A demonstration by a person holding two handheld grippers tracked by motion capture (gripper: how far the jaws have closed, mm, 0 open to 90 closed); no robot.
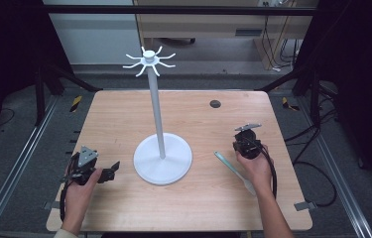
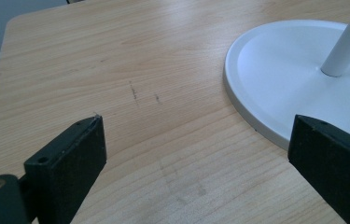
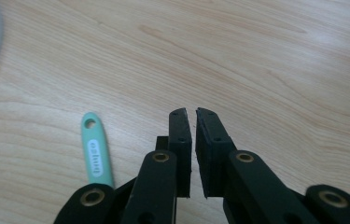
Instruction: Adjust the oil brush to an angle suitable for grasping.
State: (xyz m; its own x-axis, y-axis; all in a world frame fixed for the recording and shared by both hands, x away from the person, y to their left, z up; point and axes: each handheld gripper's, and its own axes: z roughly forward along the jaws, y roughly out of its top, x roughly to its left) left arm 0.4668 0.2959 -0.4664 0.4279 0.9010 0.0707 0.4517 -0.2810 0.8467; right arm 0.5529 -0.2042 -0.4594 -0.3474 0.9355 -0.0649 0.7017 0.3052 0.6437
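Across the middle of the high view spreads a light wooden table with rounded corners (image 1: 198, 198), set on a grey floor between metal rails. At its centre stands a tall white stand (image 1: 157, 106) — a slim pole rising from a round white base plate (image 1: 173, 168) to a small hub of curved hooks (image 1: 149, 59) near the top of the frame. Near the table's far edge, right of the pole, sits a small dark round cap (image 1: 215, 103).

At lower left of the high view, a hand holds the left gripper (image 1: 110, 171) just beside the base plate, pointing toward it. Seen from the left gripper view, its black jaws stand wide apart with bare wood between them, and the base plate's rim (image 2: 238, 100) fills the upper right of that frame.

At right of the high view, the other hand holds the right gripper (image 1: 248, 141) above the table. Its jaws (image 3: 193, 140) are nearly together in the right gripper view — a thin gap remains, and nothing is held.

Just left of that hand lies a slender mint-green handled utensil (image 1: 233, 171), flat on the table and slanting toward lower right; its whitish end nears the wrist. In the right gripper view its green handle (image 3: 95, 151), with a hanging hole, lies at lower left, beside the jaws.
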